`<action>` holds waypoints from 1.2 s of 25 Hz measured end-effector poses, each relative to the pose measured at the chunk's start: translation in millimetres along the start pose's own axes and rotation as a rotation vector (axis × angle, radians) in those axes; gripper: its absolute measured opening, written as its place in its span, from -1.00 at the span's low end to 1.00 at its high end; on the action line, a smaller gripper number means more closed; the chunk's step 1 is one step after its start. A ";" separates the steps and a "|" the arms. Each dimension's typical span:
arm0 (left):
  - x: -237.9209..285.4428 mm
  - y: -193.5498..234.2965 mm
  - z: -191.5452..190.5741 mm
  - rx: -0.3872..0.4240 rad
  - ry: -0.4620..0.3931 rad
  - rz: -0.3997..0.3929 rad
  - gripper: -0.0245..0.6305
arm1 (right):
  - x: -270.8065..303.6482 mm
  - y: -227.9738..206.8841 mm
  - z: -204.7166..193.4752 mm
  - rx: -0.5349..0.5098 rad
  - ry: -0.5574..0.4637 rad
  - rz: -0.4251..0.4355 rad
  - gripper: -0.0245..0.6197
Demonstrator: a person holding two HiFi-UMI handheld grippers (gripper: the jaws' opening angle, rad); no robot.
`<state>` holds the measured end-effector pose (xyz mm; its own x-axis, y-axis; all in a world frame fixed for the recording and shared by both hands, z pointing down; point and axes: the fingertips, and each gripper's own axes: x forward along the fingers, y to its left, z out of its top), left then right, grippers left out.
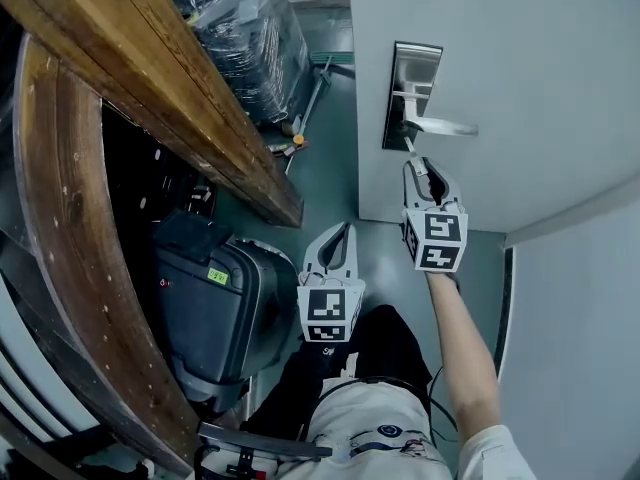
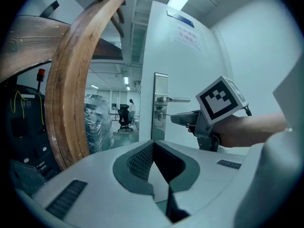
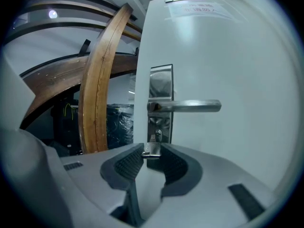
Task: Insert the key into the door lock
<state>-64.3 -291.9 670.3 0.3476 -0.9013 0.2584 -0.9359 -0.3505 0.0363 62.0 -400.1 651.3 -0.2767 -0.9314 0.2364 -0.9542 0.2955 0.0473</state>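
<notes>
A white door (image 1: 520, 58) carries a steel lock plate (image 1: 412, 93) with a lever handle (image 1: 443, 126). In the right gripper view the handle (image 3: 184, 106) runs level, and the keyhole (image 3: 156, 136) sits just under it. My right gripper (image 3: 152, 151) is shut on a small metal key (image 3: 152, 148), whose blade points at the keyhole from close by. Whether the tip is inside I cannot tell. The left gripper view shows that gripper (image 2: 187, 119) and the thin blade (image 2: 165, 114) reaching the plate (image 2: 161, 103). My left gripper (image 1: 342, 231) hangs lower and to the left, shut and empty.
A big curved wooden beam (image 1: 150, 78) stands left of the door. Under it sits a black case (image 1: 215, 298), with plastic-wrapped goods (image 1: 250, 38) behind. A white wall (image 1: 580, 348) closes in the right side. Far back, a person stands by an office chair (image 2: 125, 115).
</notes>
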 end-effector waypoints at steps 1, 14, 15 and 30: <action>1.9 0.9 -1.2 -0.001 0.000 0.000 -0.91 | 5.4 -0.7 0.7 -0.003 -0.001 0.001 -0.56; 14.1 10.8 -12.7 -0.020 0.013 0.009 -0.91 | 28.7 -6.0 -1.7 0.008 0.017 0.009 -0.56; 14.5 10.9 -12.6 -0.019 0.013 0.009 -0.91 | 29.1 -6.1 -1.6 0.007 0.016 0.011 -0.56; 15.6 14.0 -18.7 -0.019 0.033 0.015 -0.91 | 32.1 -12.4 -1.2 0.022 0.024 0.006 -0.56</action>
<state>-73.1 -306.0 692.8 0.3322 -0.8972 0.2910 -0.9418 -0.3324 0.0502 65.1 -433.5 659.5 -0.2797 -0.9242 0.2600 -0.9549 0.2959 0.0246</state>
